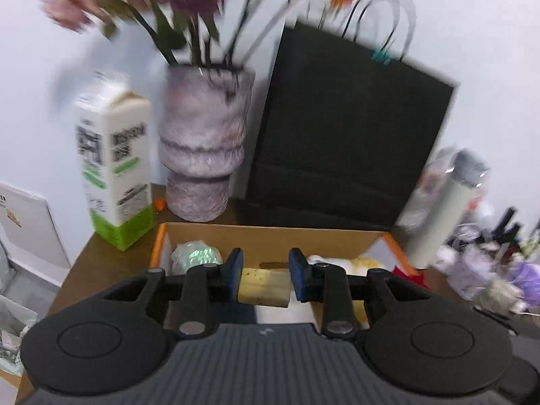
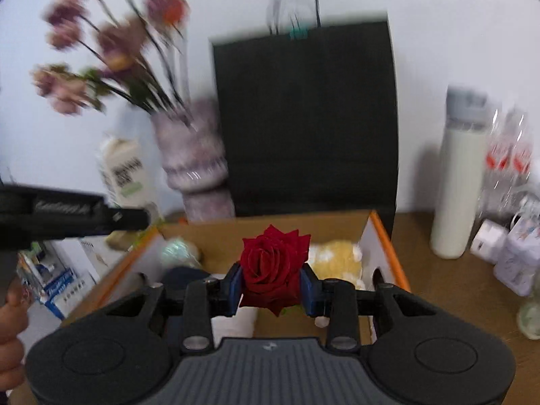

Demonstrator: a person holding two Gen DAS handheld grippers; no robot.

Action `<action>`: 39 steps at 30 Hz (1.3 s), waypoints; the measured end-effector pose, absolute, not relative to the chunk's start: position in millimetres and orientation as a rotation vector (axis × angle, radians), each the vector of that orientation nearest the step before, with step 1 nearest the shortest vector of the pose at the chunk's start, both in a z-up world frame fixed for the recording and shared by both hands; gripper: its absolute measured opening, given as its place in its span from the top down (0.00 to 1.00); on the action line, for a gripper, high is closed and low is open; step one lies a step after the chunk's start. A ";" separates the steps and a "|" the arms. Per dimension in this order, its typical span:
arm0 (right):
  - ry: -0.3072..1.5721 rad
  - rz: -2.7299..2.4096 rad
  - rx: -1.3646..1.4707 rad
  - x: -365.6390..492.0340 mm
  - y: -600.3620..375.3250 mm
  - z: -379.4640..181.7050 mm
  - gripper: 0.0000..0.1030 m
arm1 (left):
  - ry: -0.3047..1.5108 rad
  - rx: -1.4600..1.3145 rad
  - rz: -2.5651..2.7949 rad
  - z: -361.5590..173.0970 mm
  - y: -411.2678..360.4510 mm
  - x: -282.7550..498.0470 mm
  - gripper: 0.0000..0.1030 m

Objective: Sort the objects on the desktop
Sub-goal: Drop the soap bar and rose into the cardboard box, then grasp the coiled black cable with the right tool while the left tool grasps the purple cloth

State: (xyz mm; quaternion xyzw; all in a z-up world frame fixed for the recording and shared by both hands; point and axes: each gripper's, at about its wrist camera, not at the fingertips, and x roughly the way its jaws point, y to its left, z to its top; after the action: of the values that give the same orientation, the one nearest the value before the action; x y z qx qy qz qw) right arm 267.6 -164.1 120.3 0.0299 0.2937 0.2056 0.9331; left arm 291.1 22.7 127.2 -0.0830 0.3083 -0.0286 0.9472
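Observation:
My left gripper (image 1: 265, 278) is shut on a pale cork-like cylinder (image 1: 265, 287), held crosswise between its blue pads above an open cardboard box (image 1: 270, 233). My right gripper (image 2: 273, 285) is shut on a red rose (image 2: 274, 270) and hovers over the same box (image 2: 263, 224). Inside the box lie a greenish wrapped ball (image 1: 195, 256), a yellow and white soft thing (image 2: 334, 256) and a dark item (image 2: 184, 275). The left tool's black body (image 2: 67, 216) and a hand (image 2: 11, 324) show at the left edge of the right wrist view.
Behind the box stand a black paper bag (image 1: 351, 128), a mauve vase of flowers (image 1: 202, 148) and a milk carton (image 1: 113, 168). A white bottle (image 2: 455, 182), plastic bottles (image 2: 509, 158) and small packages (image 2: 519, 256) crowd the brown table (image 2: 438, 290) on the right.

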 end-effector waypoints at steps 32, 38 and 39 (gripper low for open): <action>0.617 0.323 -0.019 205.4 -199.4 133.7 0.17 | 0.686 0.032 0.150 112.8 29.3 180.8 0.02; 0.523 0.298 -0.095 120.8 -212.3 110.1 0.16 | 0.657 -0.001 0.149 86.9 25.2 99.3 0.02; 0.527 0.306 -0.081 107.8 -217.0 103.3 0.16 | 0.667 -0.002 0.141 78.3 22.5 88.2 0.03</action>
State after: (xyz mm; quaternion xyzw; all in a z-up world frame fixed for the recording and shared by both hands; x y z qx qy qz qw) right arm 107.8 -217.0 103.3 -0.0401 0.2592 0.1504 0.9532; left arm 88.2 22.5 78.3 -0.0012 0.3270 0.0693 0.9425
